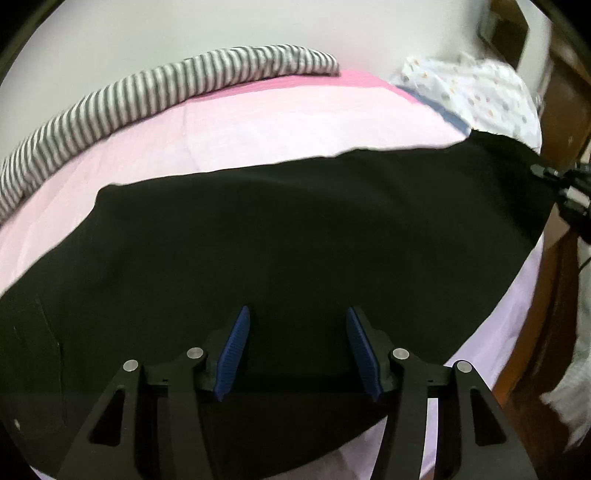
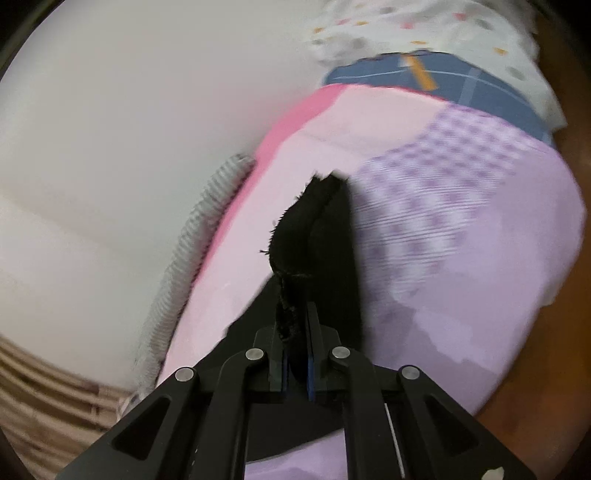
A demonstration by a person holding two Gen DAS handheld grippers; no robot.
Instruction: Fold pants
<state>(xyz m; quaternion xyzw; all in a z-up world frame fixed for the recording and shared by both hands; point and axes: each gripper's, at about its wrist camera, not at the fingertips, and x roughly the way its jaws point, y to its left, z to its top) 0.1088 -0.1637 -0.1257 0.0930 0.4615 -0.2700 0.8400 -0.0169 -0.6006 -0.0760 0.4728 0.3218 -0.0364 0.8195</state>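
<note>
the left gripper (image 1: 297, 325) is seen nearest, its blue pads (image 1: 232, 354) spread wide apart with nothing held between them, poised just over the pants (image 1: 288, 236). the pants are spread dark and flat across the pink sheet (image 1: 258, 125), running from the near left corner out to the far right edge of the bed. at that far right end the cloth is met by the right gripper (image 1: 554, 177), seen small and dark at the frame's edge.

from the right wrist, the right gripper (image 2: 297, 347) is seen closed, its fingers pinched on a frayed edge of the pants (image 2: 314, 229), which is lifted and bunched above the sheet (image 2: 258, 236). a lilac checked patch (image 2: 443, 206) is seen to the right of it.

farther back, a striped cloth (image 1: 155, 88) is laid along the wall (image 1: 147, 33). at the far end, a dotted white fabric (image 1: 476, 88) is piled on a blue plaid one (image 2: 443, 81).
</note>
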